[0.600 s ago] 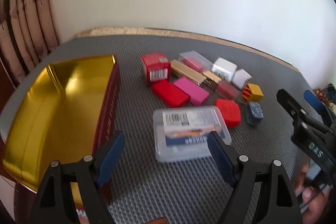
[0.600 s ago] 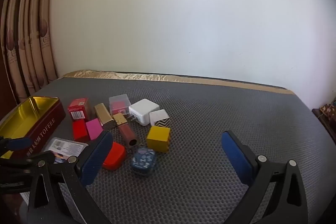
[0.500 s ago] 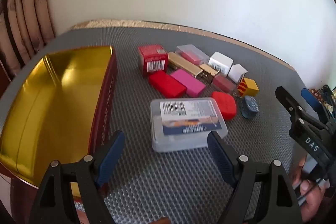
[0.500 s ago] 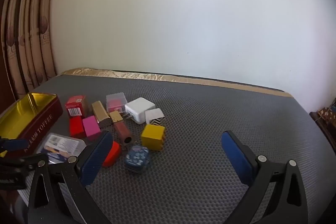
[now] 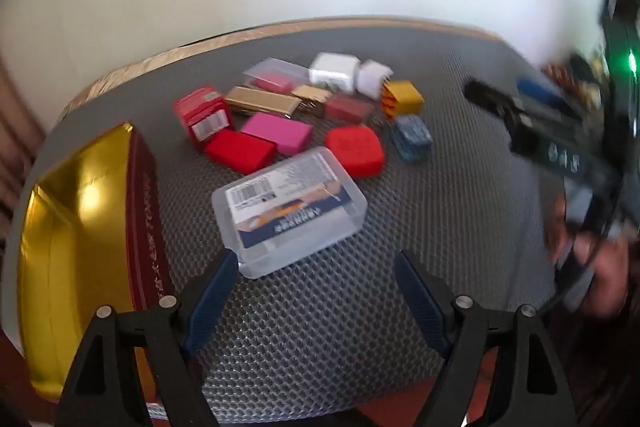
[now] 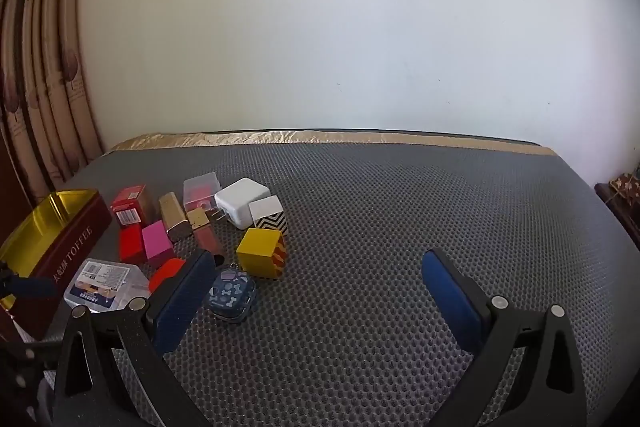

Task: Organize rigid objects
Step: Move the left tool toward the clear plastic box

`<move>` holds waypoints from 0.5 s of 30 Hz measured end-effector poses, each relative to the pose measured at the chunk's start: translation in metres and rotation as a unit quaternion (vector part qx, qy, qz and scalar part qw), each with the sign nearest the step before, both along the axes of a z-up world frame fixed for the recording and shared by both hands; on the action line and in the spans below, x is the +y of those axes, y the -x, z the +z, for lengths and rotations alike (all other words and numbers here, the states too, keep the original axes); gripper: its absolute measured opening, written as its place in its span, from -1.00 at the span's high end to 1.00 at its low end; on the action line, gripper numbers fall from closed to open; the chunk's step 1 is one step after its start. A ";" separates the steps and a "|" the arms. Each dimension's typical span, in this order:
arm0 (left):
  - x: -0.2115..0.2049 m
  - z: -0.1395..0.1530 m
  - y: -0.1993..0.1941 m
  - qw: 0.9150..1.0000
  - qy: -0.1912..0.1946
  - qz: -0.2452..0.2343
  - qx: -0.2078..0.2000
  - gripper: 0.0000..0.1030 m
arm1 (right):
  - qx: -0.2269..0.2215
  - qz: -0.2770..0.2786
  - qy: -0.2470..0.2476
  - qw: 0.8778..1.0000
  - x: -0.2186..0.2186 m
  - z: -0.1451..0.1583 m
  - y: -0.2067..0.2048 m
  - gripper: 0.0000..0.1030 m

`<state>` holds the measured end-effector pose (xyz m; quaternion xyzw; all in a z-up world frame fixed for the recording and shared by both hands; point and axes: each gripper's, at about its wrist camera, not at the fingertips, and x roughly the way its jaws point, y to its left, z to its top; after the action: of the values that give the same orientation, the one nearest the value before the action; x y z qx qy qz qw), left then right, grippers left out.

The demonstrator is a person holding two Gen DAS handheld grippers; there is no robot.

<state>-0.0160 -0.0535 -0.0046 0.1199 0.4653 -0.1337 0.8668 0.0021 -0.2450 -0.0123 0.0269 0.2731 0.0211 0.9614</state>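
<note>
The right claw [image 5: 532, 115] is motion-blurred in the left view. The clear plastic box [image 5: 289, 211] lies just beyond the wide, empty left claw [image 5: 316, 297].

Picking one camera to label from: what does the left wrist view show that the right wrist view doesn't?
Left wrist only: the person's hand holding the right hand-held gripper, and the gold floor of the toffee tin.
Right wrist only: the curtain and the zigzag pattern on the white cube.
Both: the grey mat, clear plastic case, yellow block, white charger.
</note>
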 end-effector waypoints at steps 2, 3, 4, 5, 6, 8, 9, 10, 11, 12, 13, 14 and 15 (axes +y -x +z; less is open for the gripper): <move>-0.003 -0.001 0.000 0.999 -0.028 -0.026 0.002 -0.61 | 0.002 0.002 0.002 1.000 0.001 0.000 -0.001 -0.99; -0.006 -0.002 0.003 0.998 -0.049 -0.045 0.000 -0.61 | 0.003 0.001 0.001 1.000 0.000 0.000 -0.001 -0.99; -0.008 -0.001 0.004 0.996 -0.065 -0.062 0.001 -0.61 | 0.004 0.001 0.000 1.000 0.001 0.000 -0.001 -0.99; -0.008 -0.002 0.005 0.994 -0.080 -0.079 0.003 -0.61 | 0.002 -0.001 0.003 1.000 0.004 0.000 0.003 -0.99; -0.010 -0.003 0.004 0.991 -0.096 -0.093 0.006 -0.61 | 0.004 -0.001 0.000 1.000 0.002 0.000 0.001 -0.99; -0.012 -0.004 0.006 0.984 -0.131 -0.118 0.003 -0.61 | 0.006 0.000 -0.001 1.000 0.003 -0.001 0.000 -0.99; -0.011 -0.004 0.003 0.981 -0.144 -0.133 0.000 -0.61 | 0.007 0.000 -0.002 1.000 0.002 -0.001 -0.001 -0.99; -0.012 -0.004 0.000 0.977 -0.155 -0.147 -0.001 -0.61 | 0.008 0.000 -0.002 1.000 0.002 -0.001 -0.001 -0.99; -0.008 -0.002 -0.001 0.974 -0.161 -0.161 -0.002 -0.61 | 0.009 -0.001 -0.003 1.000 0.002 -0.002 -0.001 -0.99; -0.008 -0.002 -0.001 0.972 -0.166 -0.166 -0.003 -0.61 | 0.011 -0.002 -0.004 1.000 0.001 -0.002 -0.001 -0.99; -0.008 -0.001 -0.005 0.969 -0.173 -0.176 -0.001 -0.61 | 0.013 -0.002 -0.005 1.000 0.000 -0.003 -0.001 -0.99; -0.007 0.000 -0.010 0.967 -0.177 -0.185 0.004 -0.61 | 0.015 -0.002 -0.007 1.000 0.000 -0.003 -0.002 -0.99; -0.005 -0.001 -0.014 0.965 -0.179 -0.189 0.010 -0.61 | 0.017 -0.002 -0.009 1.000 -0.002 -0.004 -0.002 -0.99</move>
<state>-0.0024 -0.0587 -0.0053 0.3578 0.4594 -0.2110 0.7851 0.0045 -0.2468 -0.0163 0.0363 0.2890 0.0216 0.9564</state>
